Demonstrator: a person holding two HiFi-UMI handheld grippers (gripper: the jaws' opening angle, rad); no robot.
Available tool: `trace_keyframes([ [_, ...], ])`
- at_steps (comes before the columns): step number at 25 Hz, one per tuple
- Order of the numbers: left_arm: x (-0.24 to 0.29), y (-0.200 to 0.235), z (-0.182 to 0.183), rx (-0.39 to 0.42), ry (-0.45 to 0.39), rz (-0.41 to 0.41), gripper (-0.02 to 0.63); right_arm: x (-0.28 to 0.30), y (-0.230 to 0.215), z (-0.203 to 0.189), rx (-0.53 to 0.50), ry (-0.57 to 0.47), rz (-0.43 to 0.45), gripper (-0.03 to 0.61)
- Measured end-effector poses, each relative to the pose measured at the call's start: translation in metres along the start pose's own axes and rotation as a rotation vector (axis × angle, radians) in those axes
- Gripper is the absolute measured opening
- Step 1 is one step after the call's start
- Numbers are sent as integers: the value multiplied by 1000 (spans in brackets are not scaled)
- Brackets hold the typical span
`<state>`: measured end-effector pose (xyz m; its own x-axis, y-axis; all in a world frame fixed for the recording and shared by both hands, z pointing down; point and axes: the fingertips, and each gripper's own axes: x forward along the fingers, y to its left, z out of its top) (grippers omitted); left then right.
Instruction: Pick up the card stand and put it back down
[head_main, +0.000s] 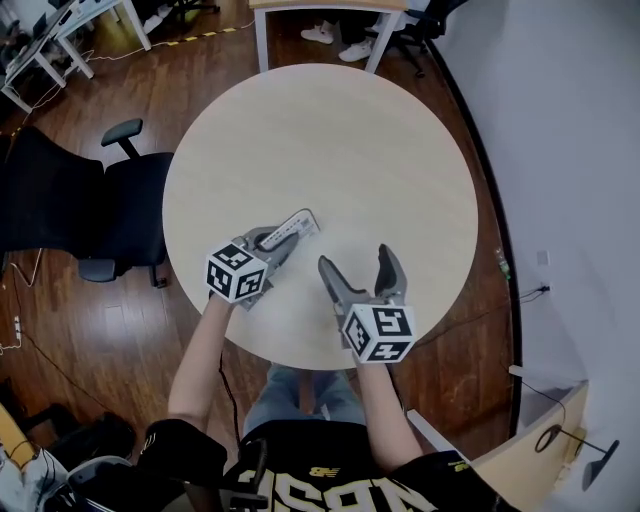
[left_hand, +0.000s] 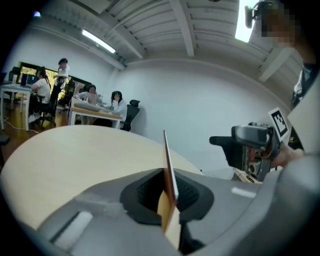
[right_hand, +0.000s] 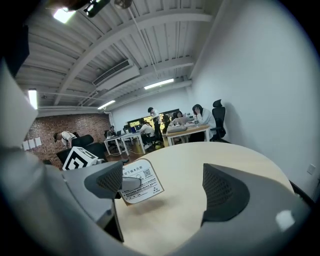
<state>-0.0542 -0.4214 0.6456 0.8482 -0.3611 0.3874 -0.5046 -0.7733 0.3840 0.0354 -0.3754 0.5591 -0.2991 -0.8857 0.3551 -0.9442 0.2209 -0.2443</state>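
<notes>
head view: reaching forward over the one round table (head_main: 330, 140) with two forearms, one gripper in each hand, both tipped slightly down. clamping the left gripper (left_hand: 167, 192) tight on the single card stand (head_main: 298, 225), held clear of the tabletop, card on edge, long axis running away toward upper right. holding the right gripper (head_main: 357, 258) just beside it, jaws apart, nothing between.
</notes>
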Motion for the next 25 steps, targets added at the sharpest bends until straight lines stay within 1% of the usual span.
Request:
trace_keyframes([
  [2,-17,-11,28,34,-42,48,15,-6,4,19,-13,-42,9,495],
  [5,-47,-24,72,92,-117,160,15,-18,12,49,-37,-97,22,495],
  [9,-94,-39,122,148,-223,340,15,-32,31,85,-55,-162,61,495],
  [11,-117,-48,142,172,-256,430,15,-39,41,105,-68,-200,84,495],
  [12,-128,-53,150,196,-262,475,15,-44,46,115,-77,-221,94,495],
  [14,-148,-66,162,252,-270,561,15,-54,52,133,-96,-262,110,495],
  [15,-157,-72,168,270,-286,595,15,-58,54,141,-102,-281,118,495],
  [20,-208,-99,196,289,-458,746,15,-65,67,162,-116,-333,172,495],
  [25,-239,-130,190,326,-539,836,15,-86,73,166,-133,-353,184,495],
])
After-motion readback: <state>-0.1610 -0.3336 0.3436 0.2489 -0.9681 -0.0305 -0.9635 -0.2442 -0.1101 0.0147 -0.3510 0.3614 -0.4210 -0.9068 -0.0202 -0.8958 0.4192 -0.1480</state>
